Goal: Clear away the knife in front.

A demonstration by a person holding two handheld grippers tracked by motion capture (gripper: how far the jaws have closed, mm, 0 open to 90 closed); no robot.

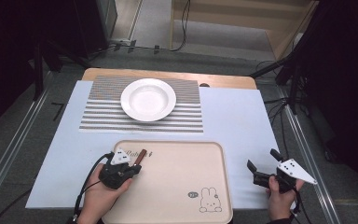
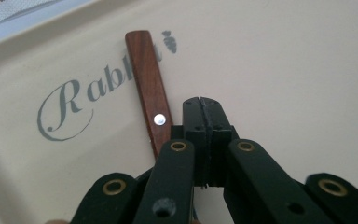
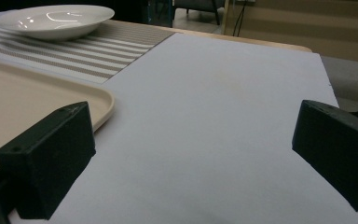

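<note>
Left gripper (image 2: 199, 105) jaws pressed together, nothing between them. We see the wooden handle (image 2: 148, 88) just left of them on the tray (image 2: 284, 70), long axis running away from us. Left hand (image 1: 103, 193) nearer; we'd shift jaws left to straddle it. Right gripper (image 1: 260, 164) jaws wide, empty, over the counter (image 3: 223, 116).

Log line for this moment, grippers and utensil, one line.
left gripper: shut, beside wooden handle on tray, not gripping | right gripper: open, empty, off tray | plate: on striped mat
</note>
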